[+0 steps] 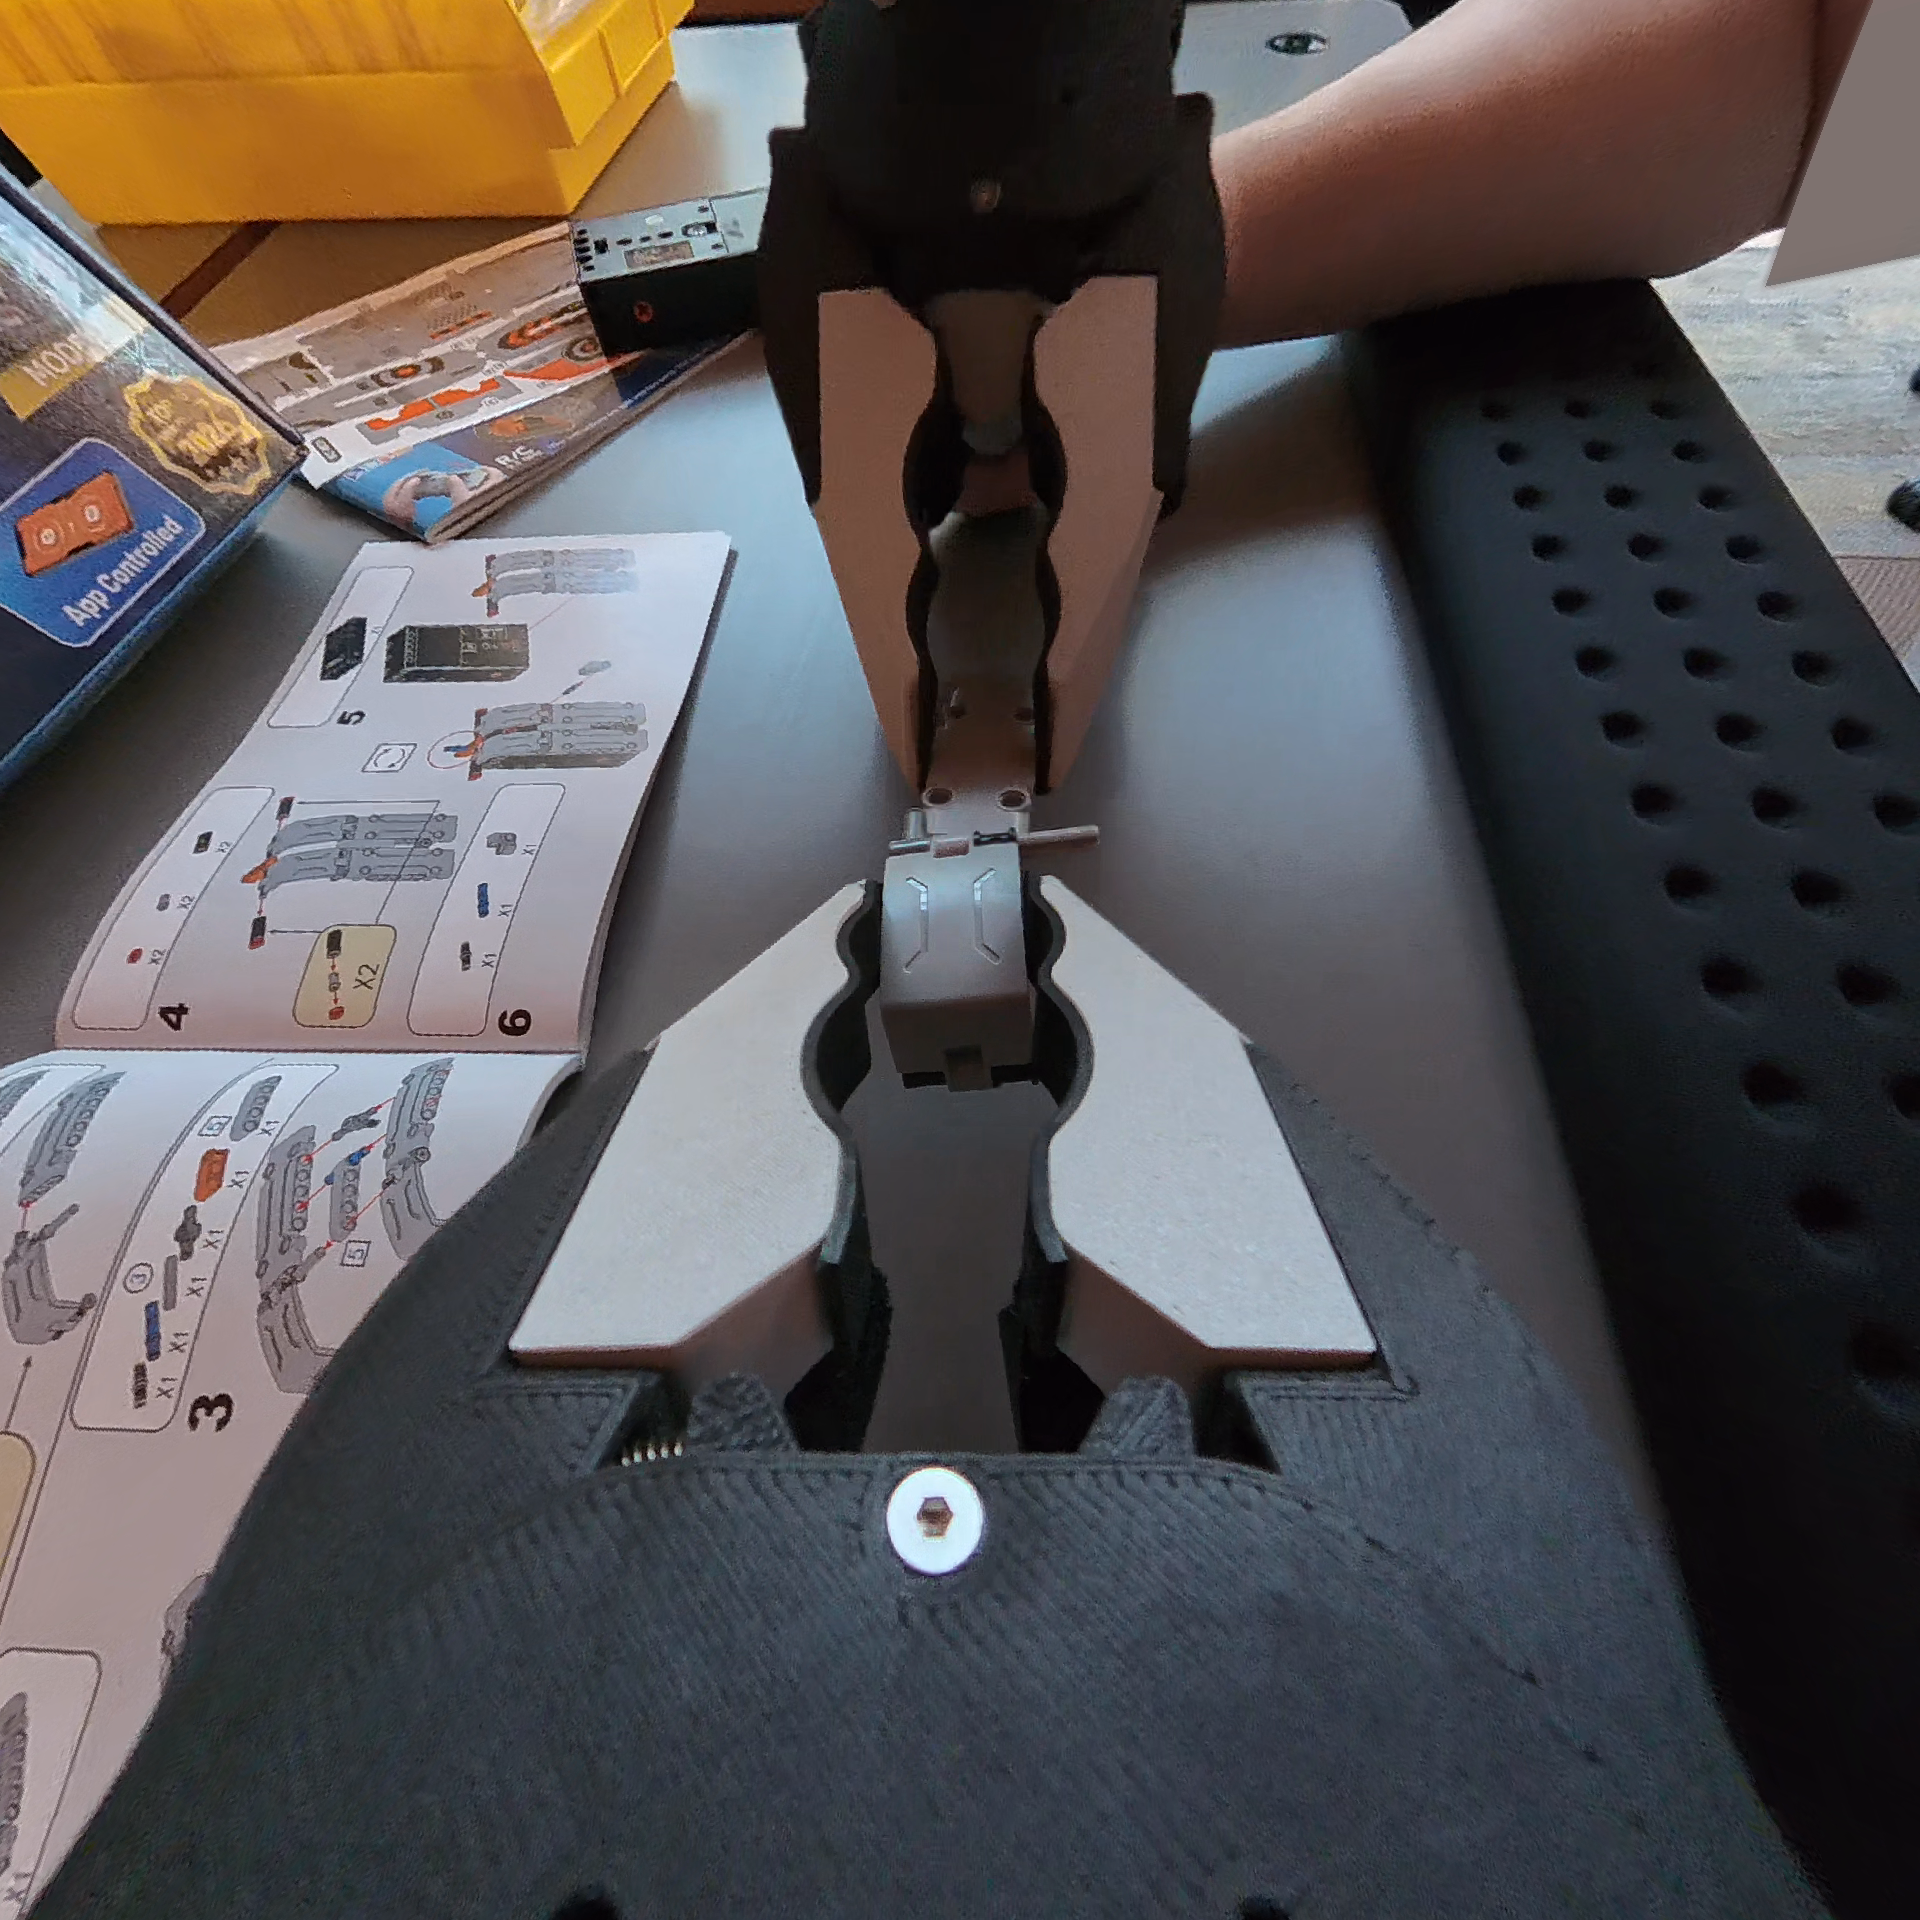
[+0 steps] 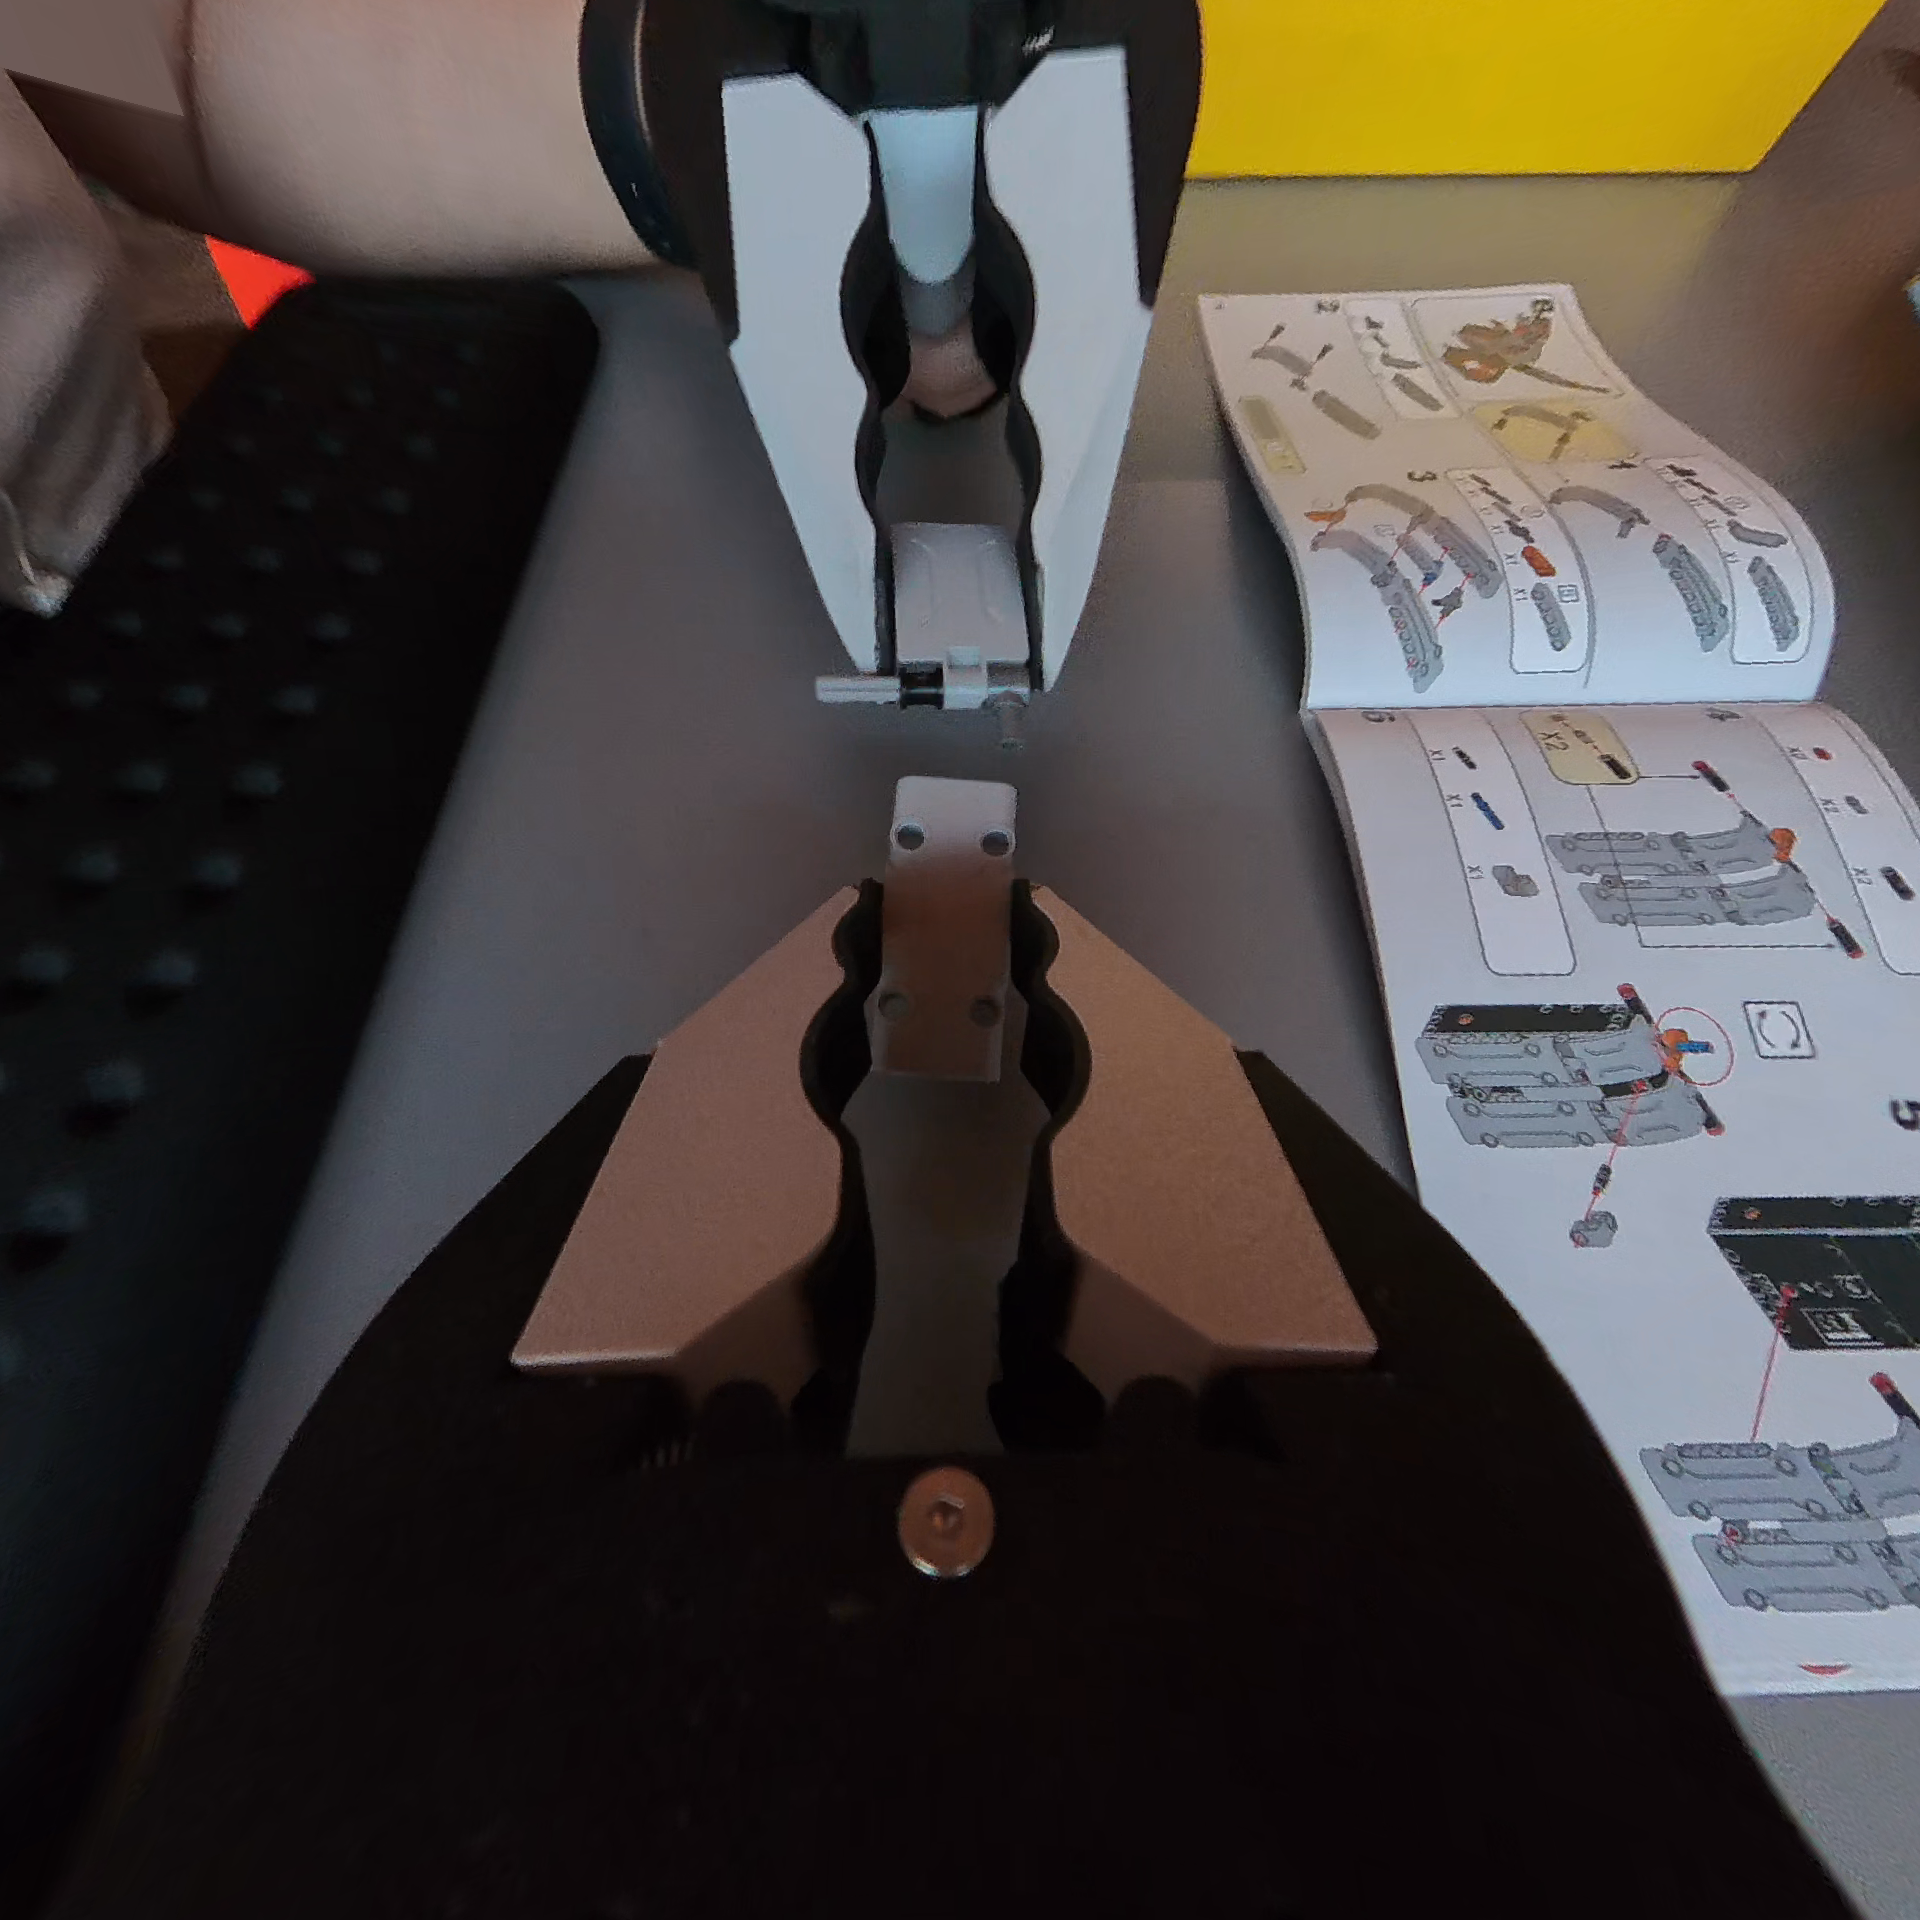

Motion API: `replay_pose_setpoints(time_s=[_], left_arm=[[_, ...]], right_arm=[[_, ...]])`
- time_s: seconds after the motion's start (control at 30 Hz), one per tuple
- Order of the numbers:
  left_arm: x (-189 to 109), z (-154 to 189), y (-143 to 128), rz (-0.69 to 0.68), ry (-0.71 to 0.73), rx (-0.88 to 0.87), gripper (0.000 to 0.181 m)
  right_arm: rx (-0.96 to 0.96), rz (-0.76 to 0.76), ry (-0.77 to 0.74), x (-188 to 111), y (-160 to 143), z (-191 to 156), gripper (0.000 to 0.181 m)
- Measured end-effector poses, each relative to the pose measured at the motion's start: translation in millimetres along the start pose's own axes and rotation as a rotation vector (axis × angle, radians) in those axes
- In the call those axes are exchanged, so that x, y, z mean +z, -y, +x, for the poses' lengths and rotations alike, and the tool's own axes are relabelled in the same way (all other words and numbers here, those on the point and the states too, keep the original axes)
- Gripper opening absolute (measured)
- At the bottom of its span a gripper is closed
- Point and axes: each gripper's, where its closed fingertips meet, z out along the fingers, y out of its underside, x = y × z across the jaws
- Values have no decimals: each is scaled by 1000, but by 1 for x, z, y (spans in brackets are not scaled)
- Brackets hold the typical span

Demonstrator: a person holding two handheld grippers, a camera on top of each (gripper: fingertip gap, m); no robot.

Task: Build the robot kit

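The two grippers face each other tip to tip above a grey table [image 1: 1247,727]. My left gripper [image 1: 951,894] is shut on a curved grey panel piece [image 1: 956,956] with a thin cross axle [image 1: 1060,836] at its front end. My right gripper [image 2: 948,894] is shut on a flat grey plate with round holes [image 2: 951,935]. The left wrist view shows the right gripper [image 1: 982,779] and its plate [image 1: 977,748] just beyond the axle. The right wrist view shows the left gripper [image 2: 956,675] with the panel [image 2: 956,587], a small gap between the two pieces.
An open instruction booklet [image 1: 395,790] [image 2: 1610,935] lies beside the grippers. A black perforated mat [image 1: 1683,727] [image 2: 260,727] lies on the other side. A yellow bin [image 1: 312,94], a blue box [image 1: 104,499], a second booklet [image 1: 468,416] and a small black box [image 1: 675,270] sit farther back. A forearm [image 1: 1507,187] reaches in. Both grippers' tips are close together, under 4 cm apart.
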Motion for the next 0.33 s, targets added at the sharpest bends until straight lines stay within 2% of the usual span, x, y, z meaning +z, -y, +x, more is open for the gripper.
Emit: replay_pose_setpoints(time_s=[0.1, 0.33], left_arm=[[0, 1, 2, 8, -13, -17, 26], [1, 2, 3, 16, -15, -32, 26]], right_arm=[[38, 46, 18, -5, 5, 1, 23], [14, 24, 59, -3, 2, -6, 23]])
